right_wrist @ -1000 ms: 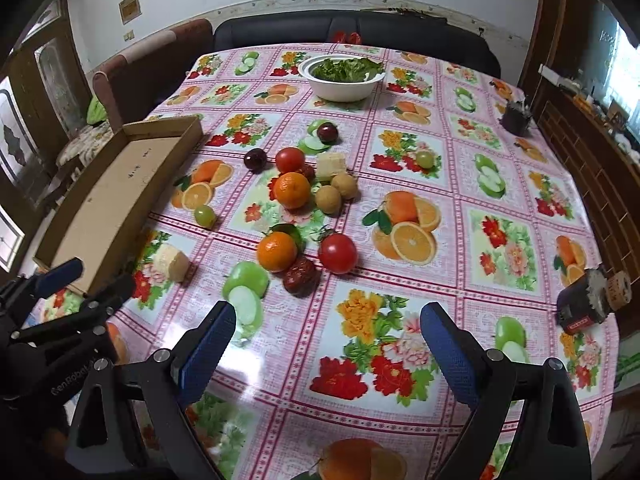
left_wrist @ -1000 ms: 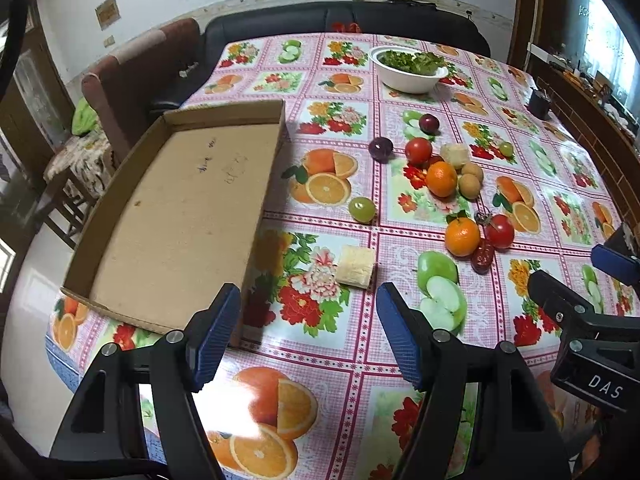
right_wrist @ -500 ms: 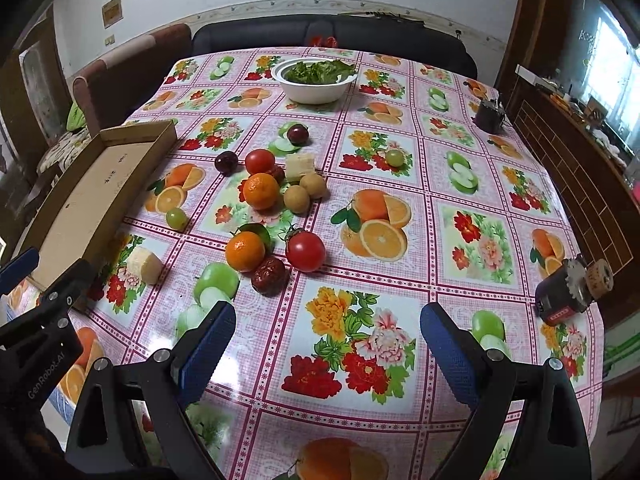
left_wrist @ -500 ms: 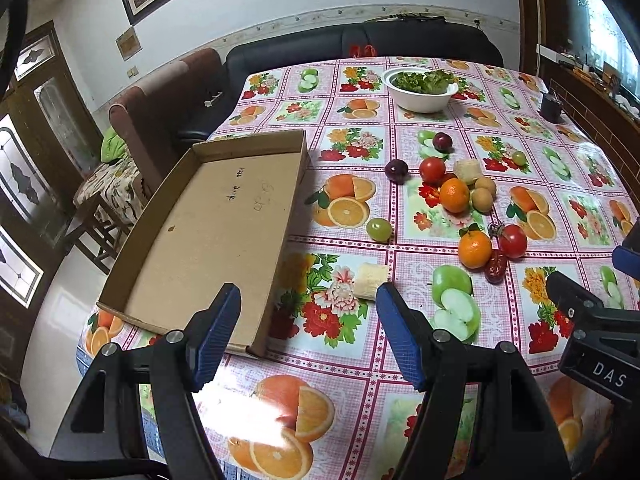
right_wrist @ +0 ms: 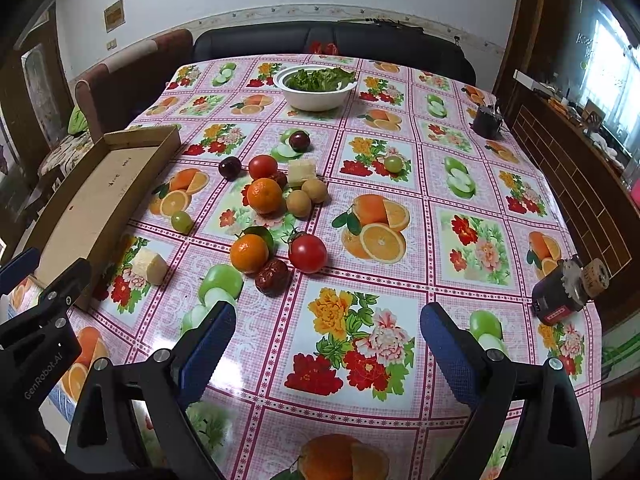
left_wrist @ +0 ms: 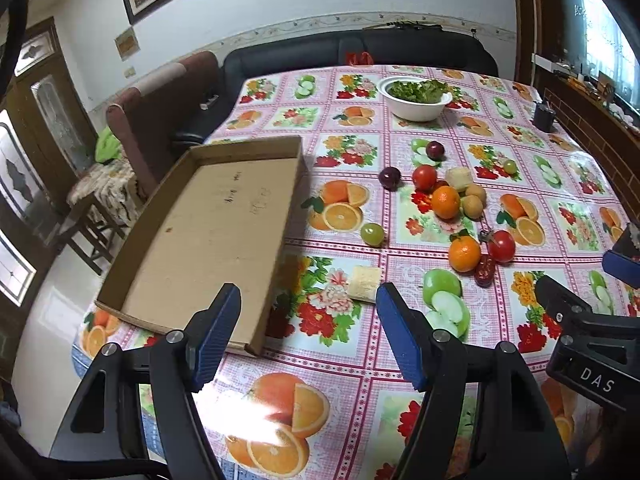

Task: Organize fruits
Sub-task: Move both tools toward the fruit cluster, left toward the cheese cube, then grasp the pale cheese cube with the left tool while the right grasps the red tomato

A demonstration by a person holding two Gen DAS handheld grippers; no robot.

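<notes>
Loose fruit lies mid-table: two oranges [right_wrist: 249, 253] [right_wrist: 264, 195], two tomatoes [right_wrist: 307, 253] [right_wrist: 263, 167], a red date [right_wrist: 272, 277], two plums [right_wrist: 230, 168], green grapes [right_wrist: 181, 221] and two pale chunks [right_wrist: 149, 266]. An empty shallow cardboard tray [left_wrist: 216, 232] sits at the table's left edge. My left gripper [left_wrist: 308, 332] hovers open over the near edge, beside the tray's near corner. My right gripper [right_wrist: 326, 344] is open over the printed cloth, short of the date. Neither holds anything.
A white bowl of greens [right_wrist: 316, 86] stands at the far end. A small dark cup [right_wrist: 486, 122] sits far right, and a black-and-red device [right_wrist: 560, 294] lies near the right edge. Sofa and armchair ring the table's far side.
Both grippers have pulled back and risen, so more of the table and room shows. Nothing on the table has moved.
</notes>
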